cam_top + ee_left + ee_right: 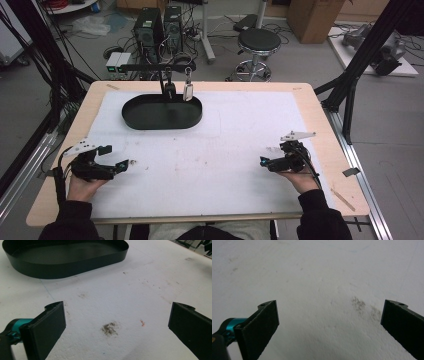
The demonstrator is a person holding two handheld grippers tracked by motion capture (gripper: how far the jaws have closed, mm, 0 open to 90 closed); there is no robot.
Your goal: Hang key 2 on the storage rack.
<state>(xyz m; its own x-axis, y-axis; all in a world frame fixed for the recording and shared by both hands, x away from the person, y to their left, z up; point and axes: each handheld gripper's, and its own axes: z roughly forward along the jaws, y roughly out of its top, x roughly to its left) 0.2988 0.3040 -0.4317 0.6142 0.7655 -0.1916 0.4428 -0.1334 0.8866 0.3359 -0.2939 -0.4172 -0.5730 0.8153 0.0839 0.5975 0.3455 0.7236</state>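
Note:
A black oval tray (162,111) lies at the back of the white mat (210,150), left of centre, and looks empty. My left gripper (125,163) rests low over the mat near the front left, pointing right. In the left gripper view its jaws stand wide apart, nothing between them (117,315), with the tray (62,262) ahead at upper left. My right gripper (263,161) sits near the front right, pointing left. Its jaws are also wide apart over bare mat (329,315).
A small stand with two clips (177,82) hangs over the tray's back rim. The mat carries a few faint stains (109,328). Wooden table edges (330,145) frame the mat. Beyond the table are a stool (258,42) and computer towers (159,25).

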